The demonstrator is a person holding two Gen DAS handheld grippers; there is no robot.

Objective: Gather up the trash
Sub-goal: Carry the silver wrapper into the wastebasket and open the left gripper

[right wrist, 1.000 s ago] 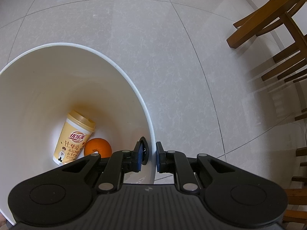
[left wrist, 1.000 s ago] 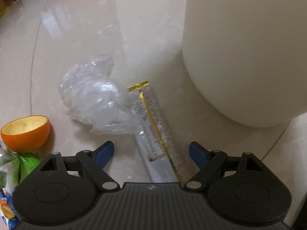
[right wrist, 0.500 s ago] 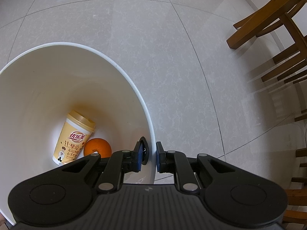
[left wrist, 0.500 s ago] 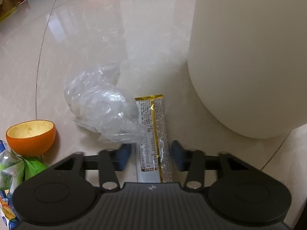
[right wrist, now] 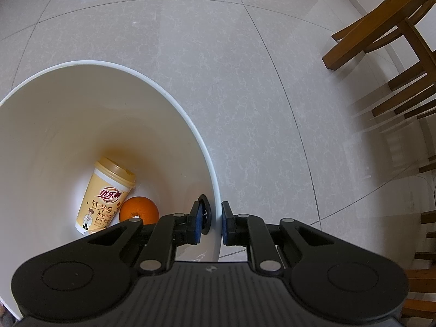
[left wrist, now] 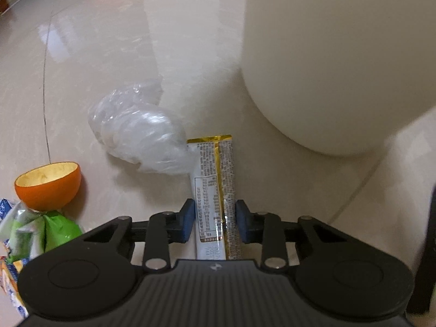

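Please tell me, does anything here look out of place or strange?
Yes. Trash lies on the floor beside the white bin: a crumpled plastic bag, half an orange peel and green packets. The left tongs grip a snack wrapper; the right tongs pinch the bin's rim.

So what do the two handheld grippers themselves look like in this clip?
Both look alike. The left gripper and right gripper have a matte black ribbed body, two round black discs at the sides, black linkage arms with silver pins, and blue pads on the jaws. No cables, hands or sleeves show.
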